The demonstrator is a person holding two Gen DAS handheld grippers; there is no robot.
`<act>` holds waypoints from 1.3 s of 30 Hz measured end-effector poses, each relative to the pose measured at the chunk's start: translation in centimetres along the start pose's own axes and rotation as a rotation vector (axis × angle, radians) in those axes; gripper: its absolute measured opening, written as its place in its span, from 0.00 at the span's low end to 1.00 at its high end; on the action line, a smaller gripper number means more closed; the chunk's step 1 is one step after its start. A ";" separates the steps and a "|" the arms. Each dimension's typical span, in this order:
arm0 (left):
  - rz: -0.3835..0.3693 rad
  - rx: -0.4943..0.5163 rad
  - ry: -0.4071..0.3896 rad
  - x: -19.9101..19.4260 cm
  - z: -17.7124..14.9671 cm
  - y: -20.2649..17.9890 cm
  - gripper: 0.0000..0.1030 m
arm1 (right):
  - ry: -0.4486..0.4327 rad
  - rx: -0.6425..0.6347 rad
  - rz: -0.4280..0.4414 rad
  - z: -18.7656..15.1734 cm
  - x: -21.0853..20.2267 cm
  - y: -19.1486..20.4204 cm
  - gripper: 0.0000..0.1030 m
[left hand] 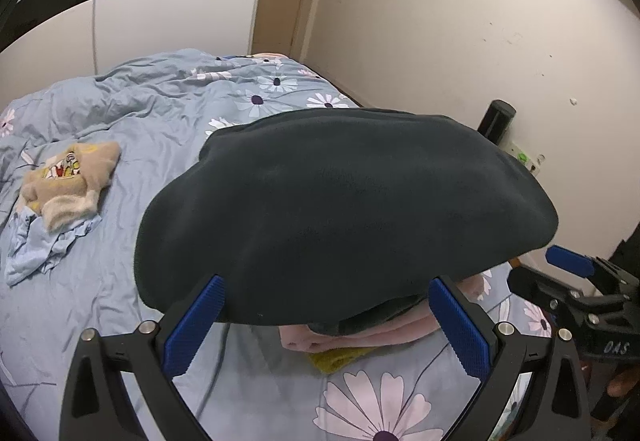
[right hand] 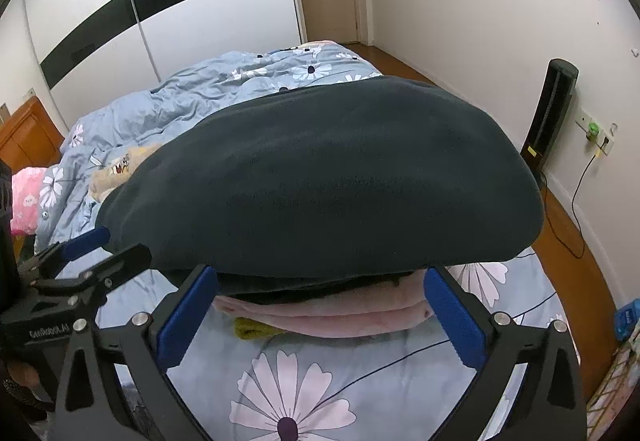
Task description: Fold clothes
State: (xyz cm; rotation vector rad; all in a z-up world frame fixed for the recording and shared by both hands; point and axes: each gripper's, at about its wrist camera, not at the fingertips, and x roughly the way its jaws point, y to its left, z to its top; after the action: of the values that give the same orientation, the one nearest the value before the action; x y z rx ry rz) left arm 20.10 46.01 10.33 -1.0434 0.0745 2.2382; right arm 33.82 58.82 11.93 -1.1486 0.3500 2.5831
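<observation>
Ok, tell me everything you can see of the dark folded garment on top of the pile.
The dark garment is a thick, fleecy-looking piece, blackish teal and plain. It lies folded into a broad rounded slab, topmost on a stack above a pink folded item and a yellow one, on the floral duvet. Its near edge overhangs the pink layer. Both grippers stand open at that edge, not clamping it.
</observation>
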 end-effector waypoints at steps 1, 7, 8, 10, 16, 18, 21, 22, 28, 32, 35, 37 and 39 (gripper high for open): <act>0.009 0.001 0.001 0.0 0.0 0.0 1.00 | 0.001 -0.001 -0.003 0.0 0.0 0.0 1.00; 0.033 0.021 0.021 0.3 -0.4 -0.2 1.00 | 0.011 0.006 -0.015 -0.1 0.0 0.2 1.00; 0.033 0.023 0.024 0.3 -0.5 -0.3 1.00 | 0.014 0.005 -0.020 -0.1 0.0 0.3 1.00; 0.032 0.026 0.030 0.3 -0.7 -0.3 1.00 | 0.017 0.003 -0.024 -0.2 0.0 0.4 1.00; 0.031 0.036 0.047 0.5 -1.3 -0.6 1.00 | 0.030 0.000 -0.034 -0.3 0.2 0.6 1.00; 0.030 0.033 0.052 0.6 -1.6 -0.6 1.00 | 0.035 -0.001 -0.037 -0.3 0.4 0.5 1.00; 0.027 0.022 0.068 1.1 -2.1 -0.5 1.00 | 0.047 -0.003 -0.038 -0.3 0.7 0.4 1.00; 0.028 0.021 0.072 1.2 -2.1 -0.5 1.00 | 0.049 -0.003 -0.040 -0.3 0.8 0.4 1.00; 0.038 0.003 0.074 1.4 -2.3 0.0 1.00 | 0.059 -0.001 -0.043 -0.5 1.1 0.4 1.00; 0.038 -0.020 0.077 1.5 -2.6 0.6 1.00 | 0.066 -0.002 -0.045 -0.6 1.3 0.6 1.00; 0.041 -0.025 0.078 1.5 -2.8 0.8 1.00 | 0.069 -0.002 -0.047 -0.6 1.3 0.7 1.00; 0.044 -0.026 0.073 1.4 -2.9 0.9 1.00 | 0.070 -0.002 -0.047 -0.7 1.4 0.7 1.00; 0.043 -0.030 0.074 1.4 -3.0 1.0 1.00 | 0.073 -0.003 -0.047 -0.7 1.4 0.7 1.00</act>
State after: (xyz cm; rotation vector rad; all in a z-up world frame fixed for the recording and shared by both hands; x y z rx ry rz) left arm 20.80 45.06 7.08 -1.1509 0.0960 2.2456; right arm 33.17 58.11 10.51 -1.2389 0.3308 2.5071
